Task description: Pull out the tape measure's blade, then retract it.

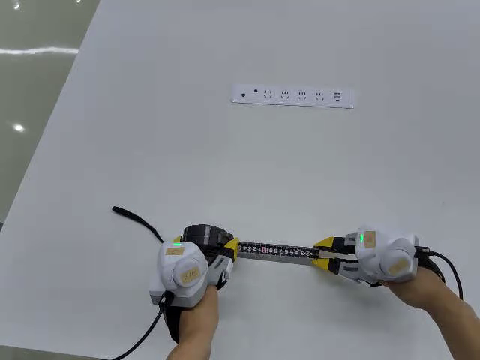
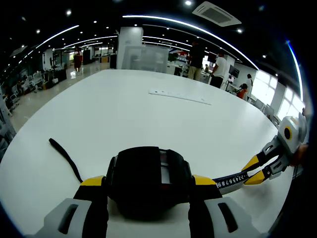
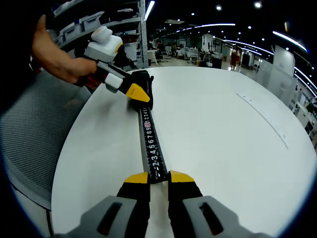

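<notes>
Your left claw (image 2: pixel 148 181) hugs the tape measure case (image 1: pixel 208 235) and your right claw (image 3: pixel 158 177) pinches the blade (image 3: pixel 150 144) stretched straight between them.

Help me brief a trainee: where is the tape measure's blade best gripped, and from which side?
Grip the blade at its free tip, coming in line with it from the end opposite the case. It runs straight, numbers up, so an in-line pull likely avoids kinking; the right hand-held gripper pinches there.
</notes>
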Demonstrator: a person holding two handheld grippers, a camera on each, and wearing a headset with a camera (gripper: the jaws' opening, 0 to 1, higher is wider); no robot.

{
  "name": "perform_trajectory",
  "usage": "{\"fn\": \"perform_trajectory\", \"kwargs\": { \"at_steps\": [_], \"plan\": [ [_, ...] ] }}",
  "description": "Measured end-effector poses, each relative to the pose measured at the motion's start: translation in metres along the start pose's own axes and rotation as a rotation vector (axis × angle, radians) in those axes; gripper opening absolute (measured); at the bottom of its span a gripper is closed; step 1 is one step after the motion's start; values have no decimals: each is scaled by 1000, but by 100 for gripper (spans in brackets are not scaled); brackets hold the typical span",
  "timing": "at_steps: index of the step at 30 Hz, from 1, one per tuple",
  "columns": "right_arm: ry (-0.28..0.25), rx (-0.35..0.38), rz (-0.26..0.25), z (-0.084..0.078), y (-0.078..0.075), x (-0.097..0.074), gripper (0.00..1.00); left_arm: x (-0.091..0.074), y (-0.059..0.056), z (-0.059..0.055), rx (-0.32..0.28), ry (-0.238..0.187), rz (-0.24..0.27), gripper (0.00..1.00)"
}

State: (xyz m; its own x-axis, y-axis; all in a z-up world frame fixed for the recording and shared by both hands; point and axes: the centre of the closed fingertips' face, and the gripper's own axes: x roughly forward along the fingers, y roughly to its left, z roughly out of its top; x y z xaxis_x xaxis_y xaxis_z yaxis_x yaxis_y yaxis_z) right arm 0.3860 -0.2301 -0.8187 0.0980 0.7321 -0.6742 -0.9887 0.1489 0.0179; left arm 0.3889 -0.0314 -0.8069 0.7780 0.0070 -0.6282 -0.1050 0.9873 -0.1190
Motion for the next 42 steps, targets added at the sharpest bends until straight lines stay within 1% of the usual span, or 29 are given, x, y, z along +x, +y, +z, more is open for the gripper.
{"fn": "perform_trajectory", "kwargs": {
  "at_steps": [14, 23, 29, 42],
  "plan": [
    [-9, -11, 4, 13, 4, 17, 11, 0, 0, -1, -7, 3, -4, 63],
    [-19, -17, 13, 24, 5, 30, 11, 0, 1, 0, -13, 4, -5, 63],
    [-21, -22, 16, 29, 8, 35, 11, 0, 0, -1, -15, 4, -5, 63],
    [-34, -29, 26, 44, 13, 51, 11, -1, 0, 0, -19, 6, -7, 63]
  ]
}}
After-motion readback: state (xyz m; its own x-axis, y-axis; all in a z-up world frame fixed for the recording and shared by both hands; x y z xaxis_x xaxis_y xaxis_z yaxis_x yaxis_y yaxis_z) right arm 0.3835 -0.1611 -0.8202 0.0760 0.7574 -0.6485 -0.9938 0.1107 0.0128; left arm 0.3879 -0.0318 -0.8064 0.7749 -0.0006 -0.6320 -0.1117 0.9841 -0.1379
